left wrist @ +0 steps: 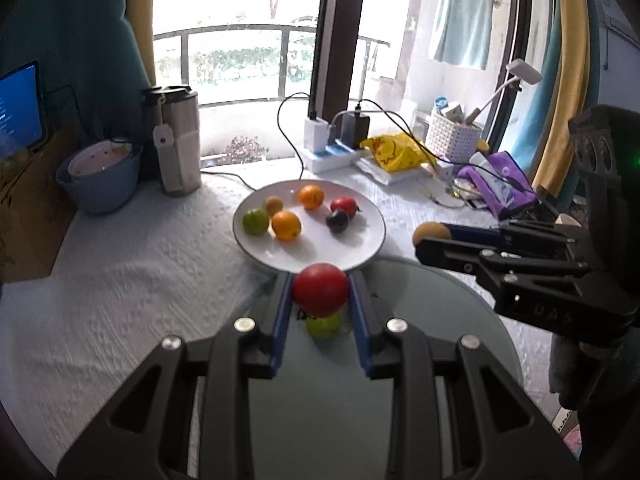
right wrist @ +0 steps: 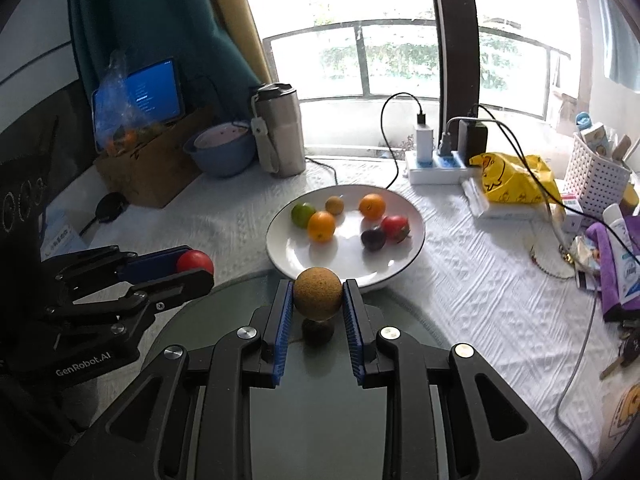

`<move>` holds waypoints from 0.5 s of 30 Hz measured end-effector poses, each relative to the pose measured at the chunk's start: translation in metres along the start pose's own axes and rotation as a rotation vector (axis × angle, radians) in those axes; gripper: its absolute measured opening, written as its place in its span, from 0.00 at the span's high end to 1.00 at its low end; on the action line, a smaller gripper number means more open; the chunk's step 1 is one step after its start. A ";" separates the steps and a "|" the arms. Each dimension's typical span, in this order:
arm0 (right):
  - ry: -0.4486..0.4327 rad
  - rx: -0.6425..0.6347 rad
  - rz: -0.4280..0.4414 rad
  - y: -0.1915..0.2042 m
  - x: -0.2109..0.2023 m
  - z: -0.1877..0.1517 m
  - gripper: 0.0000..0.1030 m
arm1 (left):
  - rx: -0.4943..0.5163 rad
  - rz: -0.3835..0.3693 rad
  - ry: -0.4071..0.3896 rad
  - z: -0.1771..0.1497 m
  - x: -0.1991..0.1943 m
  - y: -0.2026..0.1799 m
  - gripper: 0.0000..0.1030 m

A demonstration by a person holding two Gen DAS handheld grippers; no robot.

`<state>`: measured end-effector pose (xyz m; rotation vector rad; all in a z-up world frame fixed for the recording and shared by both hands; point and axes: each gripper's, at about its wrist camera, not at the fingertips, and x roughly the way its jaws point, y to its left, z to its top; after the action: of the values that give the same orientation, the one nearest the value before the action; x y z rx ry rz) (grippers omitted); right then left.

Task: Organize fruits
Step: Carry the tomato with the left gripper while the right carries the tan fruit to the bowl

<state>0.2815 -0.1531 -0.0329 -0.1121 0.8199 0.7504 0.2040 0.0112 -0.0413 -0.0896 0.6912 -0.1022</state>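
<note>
Currently, item one: your left claw point(left wrist: 320, 292) is clamped on a red round fruit point(left wrist: 320, 289), blue pads pressing both flanks, lifted clear of the dark glass round point(left wrist: 420, 320) beneath. Item two: your right claw point(right wrist: 318, 294) is closed on a brown rough-skinned fruit point(right wrist: 318, 293), likewise held off the glass. Item three: white plate point(left wrist: 256, 256), resting on the white-clothed worktop point(left wrist: 120, 280), straight ahead of and just beyond both claws, its near rim all but under the fingertips. Contents of plate: green fruit point(left wrist: 255, 221), small tan fruit point(left wrist: 273, 205) and orange point(left wrist: 286, 225) at left; second orange point(left wrist: 311, 197) at far centre; red fruit point(left wrist: 344, 206) and dark plum-like fruit point(left wrist: 337, 220) at right. Near part of the plate is bare. Item four: a yellow-green fruit point(left wrist: 322, 326) lies on the glass directly below your left claw, not yet collected. Relation that matters: both held fruits are round, so no axis to mind; the plate lies forward and slightly down from each claw, and both stand about equally near it. Judgement: carry forward over the near rim; the left load suits the red group, which means crossing toward the right claw's lane, so stagger the two.
</note>
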 end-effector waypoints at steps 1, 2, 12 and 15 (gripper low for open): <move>-0.002 0.001 -0.002 -0.003 0.002 0.003 0.74 | -0.002 -0.003 -0.002 0.002 0.001 0.001 0.72; -0.002 0.000 -0.004 -0.004 0.003 0.005 0.74 | -0.003 -0.008 -0.004 0.005 0.004 0.003 0.72; 0.017 0.005 0.003 -0.018 0.031 0.024 0.74 | -0.008 -0.012 0.021 0.022 0.040 0.016 0.72; 0.035 0.005 0.007 -0.021 0.044 0.027 0.74 | -0.014 -0.013 0.035 0.026 0.053 0.022 0.72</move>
<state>0.3309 -0.1339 -0.0487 -0.1179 0.8556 0.7551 0.2621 0.0276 -0.0573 -0.1058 0.7259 -0.1116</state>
